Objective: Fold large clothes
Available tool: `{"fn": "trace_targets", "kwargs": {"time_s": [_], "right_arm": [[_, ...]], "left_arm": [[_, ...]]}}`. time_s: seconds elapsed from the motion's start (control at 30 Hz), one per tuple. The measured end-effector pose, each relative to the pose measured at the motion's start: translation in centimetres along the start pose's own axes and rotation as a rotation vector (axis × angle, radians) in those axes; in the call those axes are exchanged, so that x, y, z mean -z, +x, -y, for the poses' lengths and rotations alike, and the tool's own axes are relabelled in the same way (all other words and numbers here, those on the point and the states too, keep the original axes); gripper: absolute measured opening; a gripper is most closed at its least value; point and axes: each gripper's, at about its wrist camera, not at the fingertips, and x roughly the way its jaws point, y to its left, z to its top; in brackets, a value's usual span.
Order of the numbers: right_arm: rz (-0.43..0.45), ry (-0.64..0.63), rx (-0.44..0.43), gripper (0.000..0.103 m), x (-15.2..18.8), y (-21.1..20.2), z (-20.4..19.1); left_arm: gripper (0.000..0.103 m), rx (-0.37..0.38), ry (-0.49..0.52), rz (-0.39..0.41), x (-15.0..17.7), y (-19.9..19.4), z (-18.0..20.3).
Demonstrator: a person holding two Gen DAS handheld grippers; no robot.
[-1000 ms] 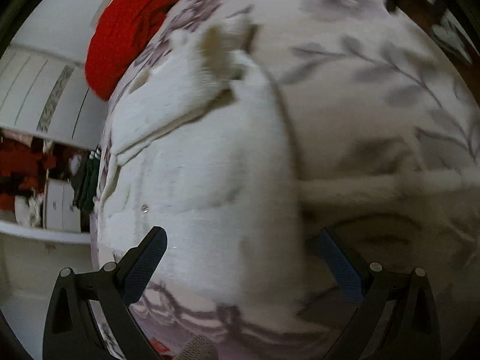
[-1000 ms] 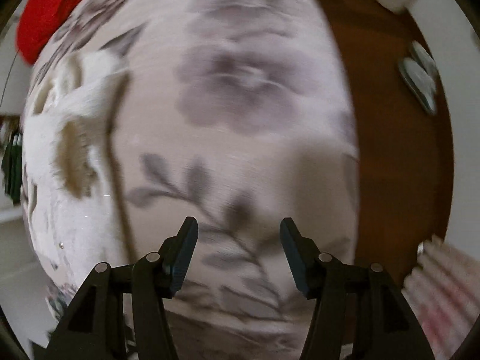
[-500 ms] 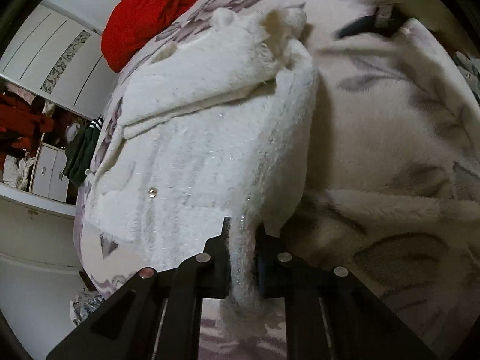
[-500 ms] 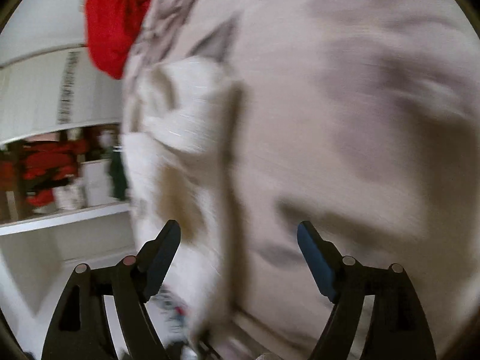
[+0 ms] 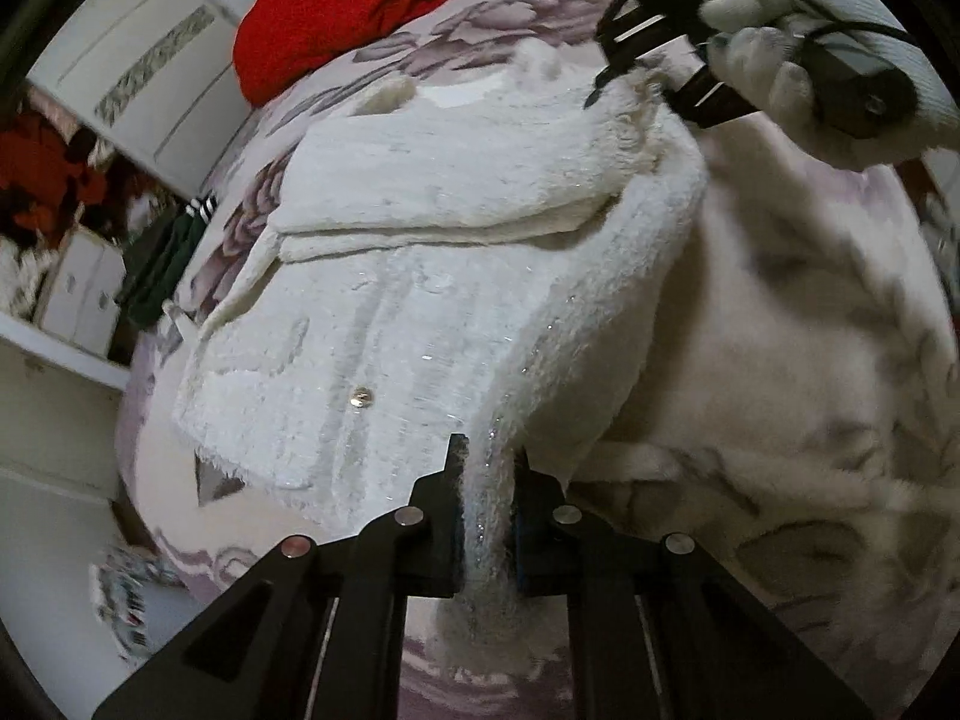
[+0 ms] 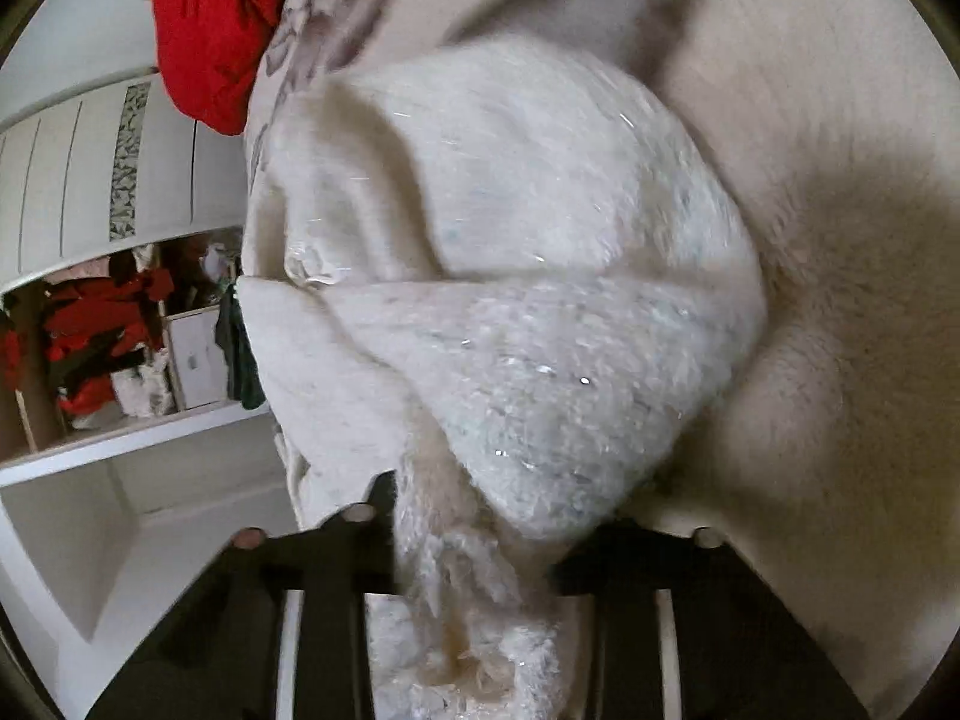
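A white fluffy garment [image 5: 420, 276] with a small round button lies spread on the floral bedspread [image 5: 810, 396]. My left gripper [image 5: 487, 501] is shut on the garment's near right edge, with a fold of it pinched between the jaws. My right gripper [image 6: 474, 531] is shut on a thick bunch of the same garment [image 6: 540, 300] at its far right corner. The right gripper also shows in the left wrist view [image 5: 654, 54], held by a white-gloved hand [image 5: 798, 42] above the far corner.
A red garment [image 5: 360, 6] is heaped at the far end of the bed, also in the right wrist view [image 6: 216, 18]. White wardrobe doors [image 5: 138, 72] and shelves of clothes [image 6: 102, 336] stand to the left. A dark green garment [image 5: 162, 264] hangs off the bed's left edge.
My left gripper went from open to shut on the garment's edge and lifted it. My right gripper swung left to the far corner and closed on the garment.
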Motion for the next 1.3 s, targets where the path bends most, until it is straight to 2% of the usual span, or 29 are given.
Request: {"fn": "trace_targets", "kwargs": {"time_s": [0.2,0.3,0.47,0.53,0.6,0.67,0.7,0.73,0.77,0.83,0.87,0.9,0.93,1.0,1.13,1.23,1.3], "right_arm": [[0.062,-0.078,0.097,0.023,1.8,-3.9,-9.8],[0.079,-0.115,0.201,0.023,2.2,-4.1,-17.2],[0.080,-0.141,0.326,0.023,0.4,2.8,-27.0],[0.075,-0.149,0.385,0.023,-0.7,7.6,-30.3],[0.045,-0.167,0.456,0.023,-2.0,13.5,-32.8],[0.037,-0.168,0.506,0.026,-3.0,17.8,-34.2],[0.022,-0.172,0.533,0.029,-3.3,20.0,-34.6],[0.002,-0.185,0.560,0.040,-3.5,21.9,-35.0],[-0.005,-0.185,0.565,0.055,-3.7,22.9,-35.0],[0.026,-0.184,0.507,0.069,-3.1,23.0,-35.3],[0.035,-0.201,0.471,0.074,-2.5,22.5,-35.4],[0.028,-0.216,0.430,0.074,-1.8,22.0,-35.5],[0.020,-0.218,0.392,0.074,-1.1,21.3,-35.4],[0.027,-0.205,0.321,0.078,1.5,18.6,-34.0],[0.060,-0.152,0.330,0.079,7.6,13.7,-28.9],[0.037,-0.049,0.355,0.079,13.2,12.7,-22.9],[-0.019,0.060,0.301,0.079,16.9,14.1,-18.3]], "left_arm": [[0.008,0.120,-0.141,0.022,-1.2,-1.0,-10.1],[0.008,0.198,-0.249,-0.008,-1.3,0.5,-16.7],[0.008,0.250,-0.410,-0.061,-1.2,6.7,-27.1],[0.008,0.253,-0.445,-0.086,-0.9,10.0,-30.2],[0.008,0.288,-0.497,-0.130,-0.4,15.0,-33.7],[0.009,0.344,-0.491,-0.184,0.3,19.1,-35.5],[0.013,0.390,-0.500,-0.207,0.7,20.6,-36.2],[0.015,0.467,-0.526,-0.235,1.2,22.2,-37.1],[0.016,0.529,-0.553,-0.241,1.6,22.7,-37.9],[0.022,0.650,-0.602,-0.238,2.5,23.0,-39.7],[0.024,0.684,-0.615,-0.238,2.9,22.9,-40.6],[0.027,0.713,-0.624,-0.229,3.3,22.6,-41.4],[0.036,0.732,-0.632,-0.214,3.8,22.2,-42.3],[0.046,0.705,-0.639,-0.197,4.3,21.6,-43.5],[0.050,0.791,-0.639,-0.177,4.2,22.7,-44.0],[0.050,0.889,-0.581,-0.245,3.2,25.8,-41.1],[0.051,0.863,-0.530,-0.267,2.2,26.7,-39.2]]}}
